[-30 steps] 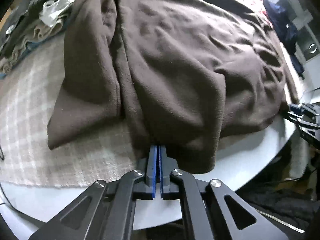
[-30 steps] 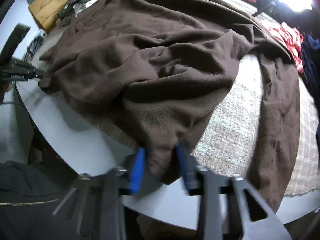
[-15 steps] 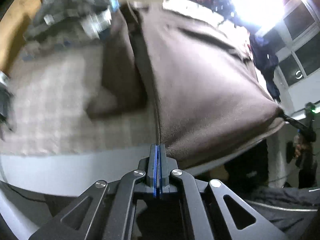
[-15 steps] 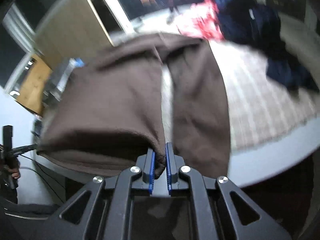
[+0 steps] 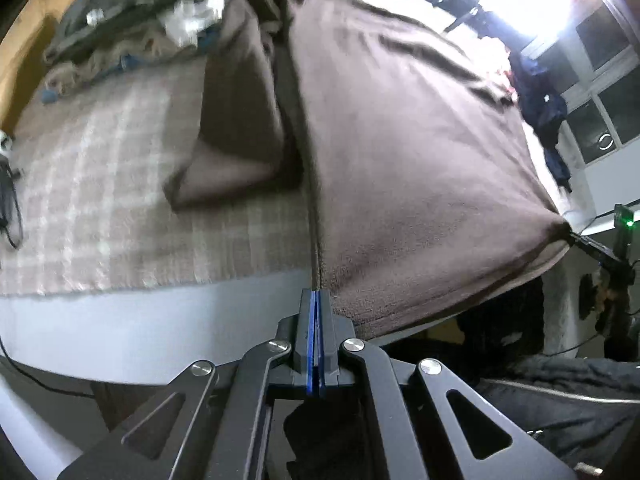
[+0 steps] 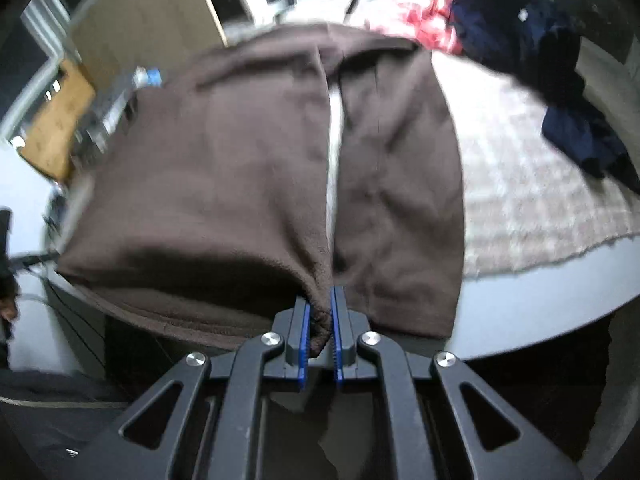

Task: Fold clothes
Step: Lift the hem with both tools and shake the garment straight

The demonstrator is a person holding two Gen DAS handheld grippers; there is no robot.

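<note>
Nearest, the left gripper has its blue-padded fingers pressed flat together on a thin edge of the dark brown fleece garment, right at the near edge of the round white table. The right gripper pinches a thicker bunched corner of the same fleece between its blue pads, also at the near edge, and the hem between the two grips hangs stretched out off the rim.

From where I stand the fleece looks soft, thick and limp, fairly light but bulky; it sags between the grips and drapes wherever it is not supported. The nap should give the pads good purchase, so slipping seems unlikely, and nothing about it is fragile. The hem corners are the sensible places to hold, as now; a grip mid-panel would only gather a lump.

Past the grips the body of the garment runs back across the beige checked cloth that covers the tabletop. A sleeve or side panel lies folded in on the left, and another brown panel lies flat on the right, separated from the body by a narrow pale gap.

At the far edge sit a heap of grey and tan clothes, a red and white garment and a dark navy garment.

I can read no brand, label or writing anywhere; the pictures are blurred.
</note>
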